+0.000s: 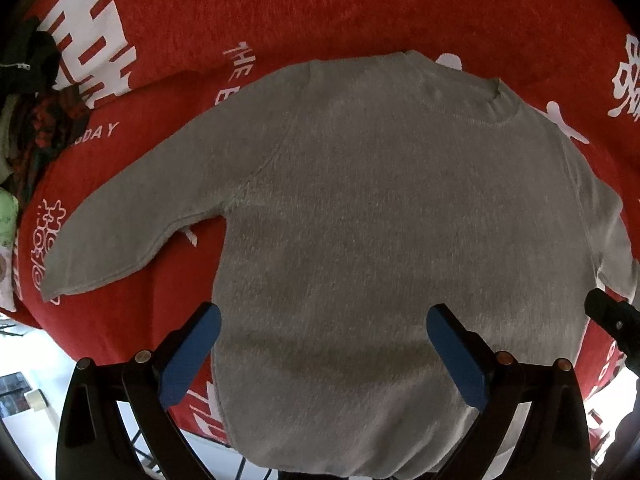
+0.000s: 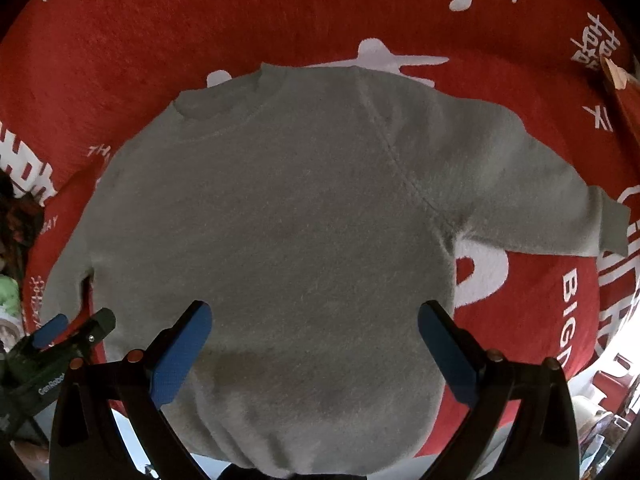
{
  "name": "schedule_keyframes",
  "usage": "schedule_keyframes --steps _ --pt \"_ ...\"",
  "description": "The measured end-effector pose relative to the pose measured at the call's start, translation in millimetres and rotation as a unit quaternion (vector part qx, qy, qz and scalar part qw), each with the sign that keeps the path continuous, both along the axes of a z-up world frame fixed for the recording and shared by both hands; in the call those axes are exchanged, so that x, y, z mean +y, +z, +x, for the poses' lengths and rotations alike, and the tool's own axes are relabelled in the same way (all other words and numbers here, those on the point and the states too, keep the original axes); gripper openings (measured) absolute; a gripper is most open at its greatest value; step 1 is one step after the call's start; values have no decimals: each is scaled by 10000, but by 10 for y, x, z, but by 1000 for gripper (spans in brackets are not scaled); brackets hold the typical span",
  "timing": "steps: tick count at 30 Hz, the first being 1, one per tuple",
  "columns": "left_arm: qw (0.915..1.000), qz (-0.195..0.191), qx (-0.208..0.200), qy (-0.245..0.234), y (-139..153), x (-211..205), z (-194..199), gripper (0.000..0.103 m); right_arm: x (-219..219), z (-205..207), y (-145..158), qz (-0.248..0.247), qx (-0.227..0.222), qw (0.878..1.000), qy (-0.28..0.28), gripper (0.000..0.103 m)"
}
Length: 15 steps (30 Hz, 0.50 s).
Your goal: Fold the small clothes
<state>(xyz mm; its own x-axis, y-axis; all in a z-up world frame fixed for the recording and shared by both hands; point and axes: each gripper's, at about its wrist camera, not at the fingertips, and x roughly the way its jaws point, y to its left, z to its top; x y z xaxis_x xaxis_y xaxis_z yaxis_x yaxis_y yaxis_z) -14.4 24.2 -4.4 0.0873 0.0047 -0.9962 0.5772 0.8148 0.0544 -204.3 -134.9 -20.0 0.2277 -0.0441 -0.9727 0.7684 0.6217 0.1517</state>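
Note:
A small grey long-sleeved sweater [image 1: 360,220] lies flat on a red blanket with white lettering [image 1: 320,8], collar away from me, both sleeves spread out. It also shows in the right wrist view [image 2: 288,220]. My left gripper [image 1: 324,320] is open and hovers over the sweater's lower left part, near the hem. My right gripper [image 2: 314,320] is open and empty over the lower right part. The left gripper also shows at the left edge of the right wrist view [image 2: 76,332]. The tip of the right gripper shows at the right edge of the left wrist view [image 1: 612,316].
A pile of dark and patterned clothes [image 1: 36,112] lies at the blanket's left edge. The red blanket [image 2: 280,12] extends well beyond the sweater. The near edge of the surface drops off to a bright floor [image 1: 36,360].

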Motion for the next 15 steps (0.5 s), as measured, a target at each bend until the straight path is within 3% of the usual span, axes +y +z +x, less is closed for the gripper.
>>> schedule_keyframes --steps 15 --pt "10000 64 -23 59 29 13 17 103 -22 9 26 0 11 10000 78 103"
